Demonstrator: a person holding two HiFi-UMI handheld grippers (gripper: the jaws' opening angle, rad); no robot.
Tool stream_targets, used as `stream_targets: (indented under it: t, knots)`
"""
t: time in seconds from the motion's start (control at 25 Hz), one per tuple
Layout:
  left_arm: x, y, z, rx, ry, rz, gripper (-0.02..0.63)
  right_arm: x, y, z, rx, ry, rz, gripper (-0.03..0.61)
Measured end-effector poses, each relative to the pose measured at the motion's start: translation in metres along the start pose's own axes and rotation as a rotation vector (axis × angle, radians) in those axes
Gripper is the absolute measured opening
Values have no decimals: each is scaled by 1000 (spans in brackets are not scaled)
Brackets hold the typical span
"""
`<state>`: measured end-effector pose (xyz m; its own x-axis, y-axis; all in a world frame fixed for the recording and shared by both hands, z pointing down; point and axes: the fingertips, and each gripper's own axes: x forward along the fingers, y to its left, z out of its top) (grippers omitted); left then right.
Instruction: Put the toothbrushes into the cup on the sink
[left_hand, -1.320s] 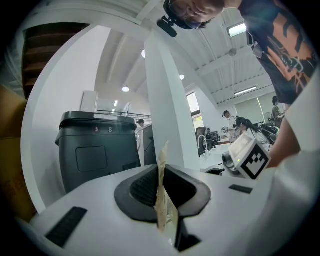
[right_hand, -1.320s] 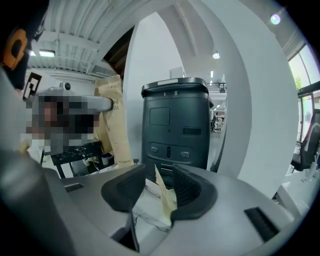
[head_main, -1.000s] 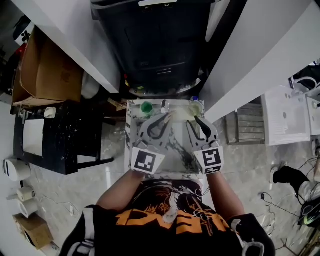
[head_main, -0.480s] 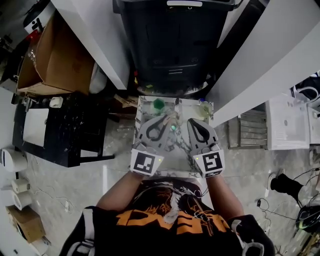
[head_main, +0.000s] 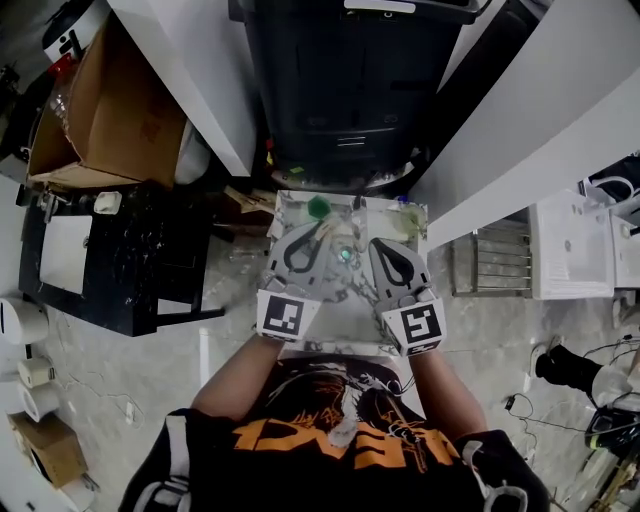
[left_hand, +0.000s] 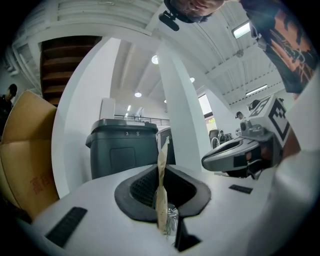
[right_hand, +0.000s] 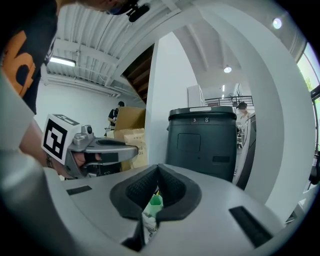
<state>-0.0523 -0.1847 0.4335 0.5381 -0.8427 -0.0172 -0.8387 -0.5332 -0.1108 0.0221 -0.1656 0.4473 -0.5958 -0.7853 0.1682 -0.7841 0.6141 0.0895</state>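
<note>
The person stands over a small sink (head_main: 345, 325) with a marbled top, in the middle of the head view, and holds one tool in each hand, side by side and pointing toward the upper edge of the frame.

The left tool (head_main: 322, 228) has its jaws pressed on a thin beige toothbrush (left_hand: 161, 187). In the left gripper view the toothbrush stands upright between the black pads, and its pointed end rises above them.

The right tool (head_main: 373, 243) has just been closing its jaws, and now the pads are pressed together. In the right gripper view a pale green piece (right_hand: 155, 202) shows low in the narrow slit under the pads. I cannot tell if the pads pinch it or if it only lies behind them. In the head view a small blue-green spot (head_main: 346, 255) is on the surface between the two tools, just left of the right tool's tip.

The green cup (head_main: 319, 207) stands at the far edge of the sink, upper middle of the frame, just beyond the tip of the left tool and apart from it.

Behind the sink there is a big black bin (head_main: 350, 90). A cardboard box (head_main: 110, 115) is in the upper left of the frame.
</note>
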Motion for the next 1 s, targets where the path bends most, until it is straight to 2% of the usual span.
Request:
stream_targets:
  t: [0.08,0.28,0.48,0.64,0.8,1.0]
  knots:
    - [8,12,-13,-14,22,22,49,3,1,2,3,-1,7,15]
    - [31,42,-50,11,60,67,49,17,-3,-2,6,20,21,15]
    - [49,66,-91,-40,85,101,49,29,-4,-7,5,30,38,15]
    - [68,67,-117,-61,102,80,49,26,-20,-10,16,55,9,15]
    - [78,64,-143,-40,150,54,49,21,-36,-13,15,75,-21,15]
    - [79,55,-152,-38,152,16,65,25,-42,-16,23,78,-23,15]
